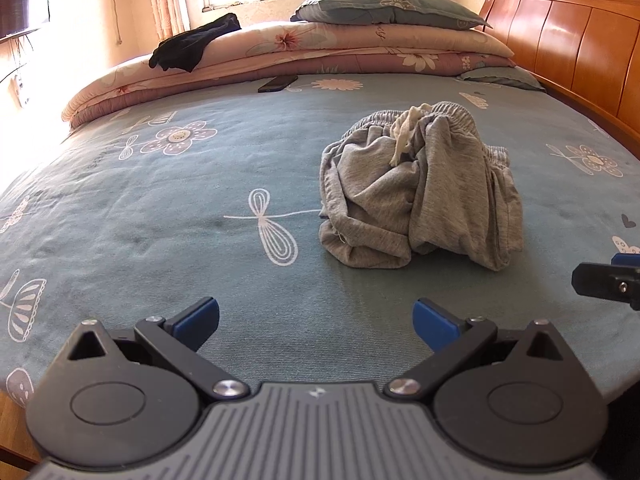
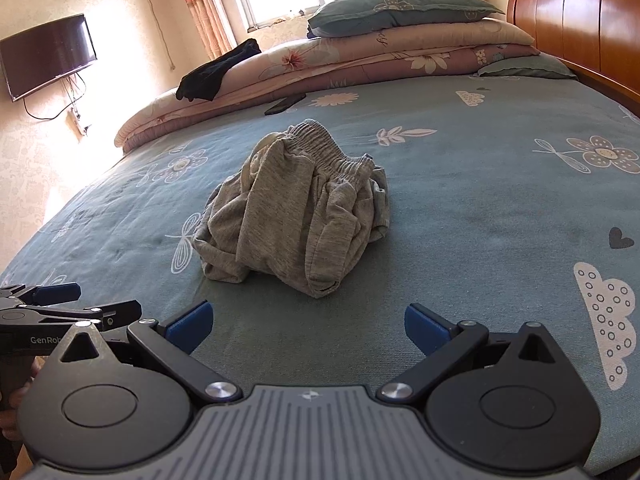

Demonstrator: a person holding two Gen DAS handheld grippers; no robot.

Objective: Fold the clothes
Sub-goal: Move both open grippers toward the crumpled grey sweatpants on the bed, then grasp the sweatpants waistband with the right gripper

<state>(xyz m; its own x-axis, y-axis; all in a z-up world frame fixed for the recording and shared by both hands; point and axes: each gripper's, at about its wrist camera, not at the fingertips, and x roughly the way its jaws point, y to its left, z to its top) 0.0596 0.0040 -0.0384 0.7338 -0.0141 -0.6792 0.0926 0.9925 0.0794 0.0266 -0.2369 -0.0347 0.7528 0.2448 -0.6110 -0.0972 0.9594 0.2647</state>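
left tongs [image 1: 316, 322] wide, holding nothing | right tongs [image 2: 308, 326] wide, holding nothing | grey shorts [image 2: 296, 212] crumpled on bed [image 2: 480, 200], apart from both

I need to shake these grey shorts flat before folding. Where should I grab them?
Probably the ribbed elastic waistband, exposed along the top of the crumpled grey shorts. Come down from above with both open hand-held grippers; legs are tucked underneath, so lifting there lets them hang free.

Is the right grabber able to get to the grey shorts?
Probably yes. The right gripper is open, and only bare bedsheet lies between it and the crumpled grey shorts.
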